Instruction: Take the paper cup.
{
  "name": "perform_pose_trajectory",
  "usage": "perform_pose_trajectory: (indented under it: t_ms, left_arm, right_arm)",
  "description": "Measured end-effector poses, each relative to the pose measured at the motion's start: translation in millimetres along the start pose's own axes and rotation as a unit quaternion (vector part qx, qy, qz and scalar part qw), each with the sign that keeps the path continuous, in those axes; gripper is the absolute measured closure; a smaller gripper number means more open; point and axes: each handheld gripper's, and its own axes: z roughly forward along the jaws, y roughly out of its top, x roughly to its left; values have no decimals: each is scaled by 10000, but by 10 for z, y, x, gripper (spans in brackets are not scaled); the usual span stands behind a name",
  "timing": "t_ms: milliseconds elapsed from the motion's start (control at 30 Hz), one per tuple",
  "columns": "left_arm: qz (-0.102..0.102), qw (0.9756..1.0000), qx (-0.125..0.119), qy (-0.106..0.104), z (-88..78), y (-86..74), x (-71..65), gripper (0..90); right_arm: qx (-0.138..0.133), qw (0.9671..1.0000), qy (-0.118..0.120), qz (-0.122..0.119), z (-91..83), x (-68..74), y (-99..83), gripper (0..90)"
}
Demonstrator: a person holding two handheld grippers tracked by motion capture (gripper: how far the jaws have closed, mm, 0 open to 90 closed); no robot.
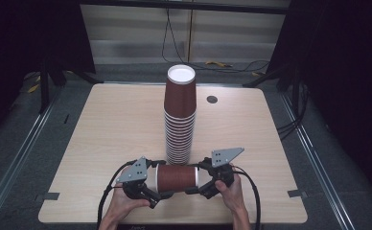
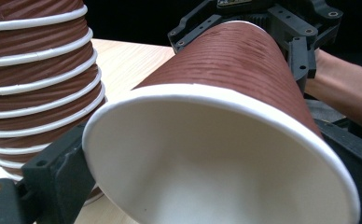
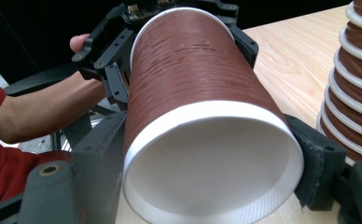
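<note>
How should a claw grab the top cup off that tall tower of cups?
Grip the top cup across its brown side wall, coming in from the side, above the white rims of the stack. It sits upside down with its closed bottom up, so there is no open rim to pinch.

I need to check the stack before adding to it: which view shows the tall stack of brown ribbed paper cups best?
The high view: the tall stack of brown ribbed paper cups stands whole, upside down, mid-table. The left gripper view and right gripper view catch just a slice of its white rims at the frame edge.
</note>
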Motion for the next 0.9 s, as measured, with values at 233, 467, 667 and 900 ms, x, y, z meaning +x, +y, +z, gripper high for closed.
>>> perform_pose_trajectory:
  t_ms: [233, 467, 667, 900]
  left_arm:
    - [28, 9999, 61, 112, -42, 9, 10, 38]
    - [113, 9993, 275, 206, -60, 74, -8, 39]
    - [122, 9976, 580, 363, -50, 105, -5, 38]
    - [-54, 9956, 750, 565, -88, 104, 26, 38]
  right_arm:
    - [67, 9999, -102, -55, 34, -6, -17, 209]
    - [75, 9996, -253, -48, 33, -7, -37, 157]
    - [20, 9990, -443, -43, 6, 4, -69, 138]
    - [-198, 9971, -733, -68, -63, 20, -104, 135]
